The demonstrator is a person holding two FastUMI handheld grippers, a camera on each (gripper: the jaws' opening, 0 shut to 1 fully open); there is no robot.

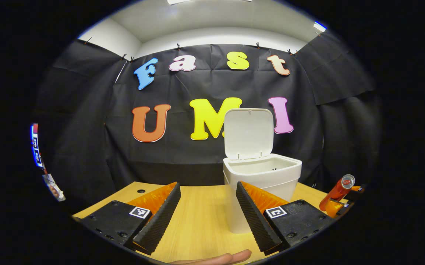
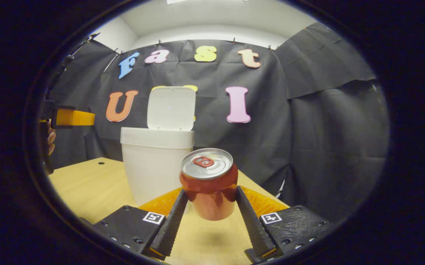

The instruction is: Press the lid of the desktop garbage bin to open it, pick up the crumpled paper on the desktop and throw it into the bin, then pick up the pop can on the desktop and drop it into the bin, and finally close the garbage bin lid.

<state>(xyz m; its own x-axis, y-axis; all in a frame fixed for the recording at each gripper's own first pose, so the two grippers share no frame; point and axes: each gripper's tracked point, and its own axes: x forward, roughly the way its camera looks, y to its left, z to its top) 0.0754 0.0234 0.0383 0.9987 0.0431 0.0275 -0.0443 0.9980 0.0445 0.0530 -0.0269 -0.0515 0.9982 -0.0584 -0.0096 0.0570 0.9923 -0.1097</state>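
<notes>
With the can (image 2: 208,184) gripped in the right claw (image 2: 208,215) above the worktop (image 2: 87,184), near the bin (image 2: 155,165), lid (image 2: 170,108) up, the drop comes next: lift over the rim; left claw (image 1: 208,217) wide, empty

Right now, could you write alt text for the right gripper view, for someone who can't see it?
A hand-held gripper holds an upright pop can between its two fingers, above a wooden table. Behind the can stands a white bin with its lid raised.

Glossy metal pop can (image 2: 208,184), matt plastic bin (image 2: 153,169), wood-look table (image 2: 87,184)
</notes>
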